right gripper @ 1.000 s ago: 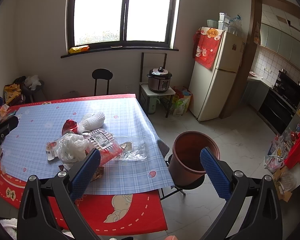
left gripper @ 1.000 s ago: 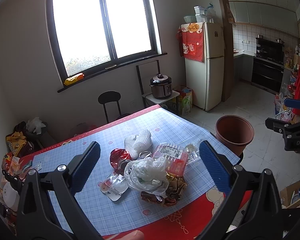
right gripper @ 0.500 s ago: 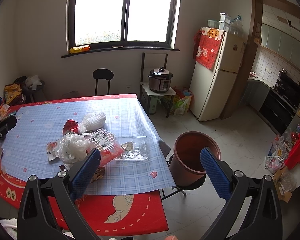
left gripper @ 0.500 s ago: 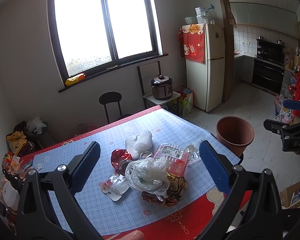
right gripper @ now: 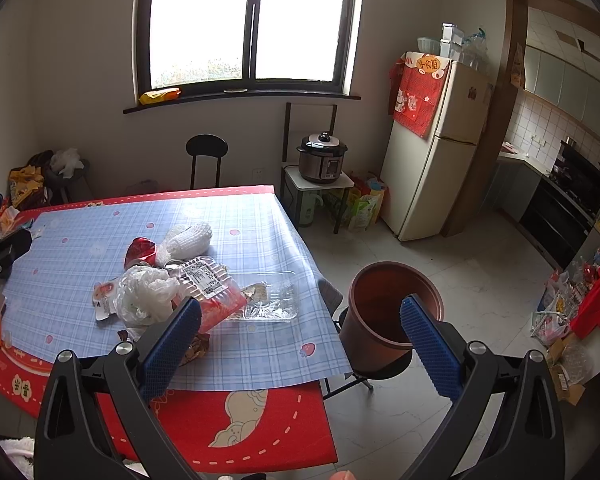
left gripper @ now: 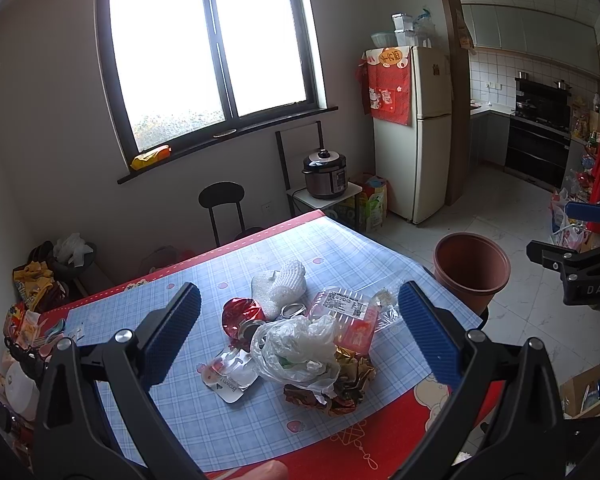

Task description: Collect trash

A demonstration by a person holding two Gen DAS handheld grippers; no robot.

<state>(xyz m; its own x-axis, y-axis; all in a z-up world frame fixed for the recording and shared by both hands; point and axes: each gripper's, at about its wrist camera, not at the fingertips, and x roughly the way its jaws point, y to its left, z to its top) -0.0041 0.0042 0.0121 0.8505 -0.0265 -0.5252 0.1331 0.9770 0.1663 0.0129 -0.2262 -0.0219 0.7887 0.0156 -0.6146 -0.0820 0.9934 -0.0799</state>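
A heap of trash lies on the blue checked tablecloth (left gripper: 332,256): a crumpled white plastic bag (left gripper: 296,350), a red foil wrapper (left gripper: 240,314), a white foam net (left gripper: 280,284), a labelled plastic tray (left gripper: 346,312), a clear tray (right gripper: 274,300) and a foil pouch (left gripper: 230,380). A brown bin (left gripper: 472,270) stands off the table's right edge, also in the right wrist view (right gripper: 384,312). My left gripper (left gripper: 300,332) is open and empty above the heap. My right gripper (right gripper: 300,344) is open and empty, above the table's right front corner and the bin.
A black stool (left gripper: 222,196) stands beyond the table. A rice cooker (left gripper: 326,174) sits on a small stand beside a white fridge (left gripper: 414,132). Bags and clutter (left gripper: 32,280) lie at the table's left end. Tiled floor (right gripper: 480,280) spreads right toward the kitchen.
Both views have shifted very slightly; the grippers stay open and nothing on the table has moved.
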